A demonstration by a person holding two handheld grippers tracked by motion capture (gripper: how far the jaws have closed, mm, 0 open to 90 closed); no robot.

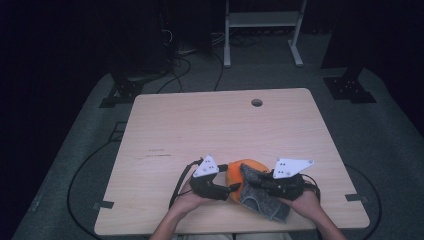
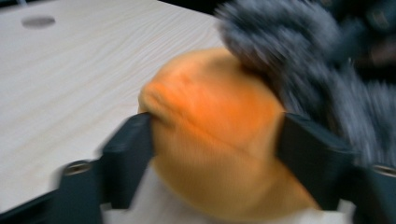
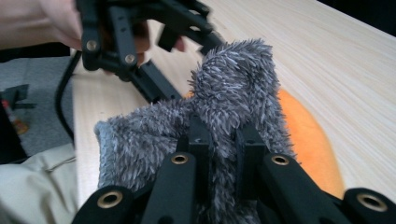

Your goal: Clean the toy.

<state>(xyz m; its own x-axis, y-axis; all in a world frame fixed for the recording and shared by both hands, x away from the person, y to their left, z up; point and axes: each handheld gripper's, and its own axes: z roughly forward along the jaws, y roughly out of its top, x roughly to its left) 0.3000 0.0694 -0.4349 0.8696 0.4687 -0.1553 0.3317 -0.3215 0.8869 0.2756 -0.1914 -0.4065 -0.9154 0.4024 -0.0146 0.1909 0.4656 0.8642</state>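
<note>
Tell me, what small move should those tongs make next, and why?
Probably close the left tongs on the orange sock. Their jaws stand either side of it, seemingly not squeezing yet, while the right tongs already pinch the grey sock lying over it. A grip would steady the orange one.

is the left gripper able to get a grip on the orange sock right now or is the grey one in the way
Probably yes. The orange sock already sits between the jaws of the left gripper, which stand on either side of it. The grey fuzzy sock, pinched by the right gripper, lies over its far side, not between those jaws.
</note>
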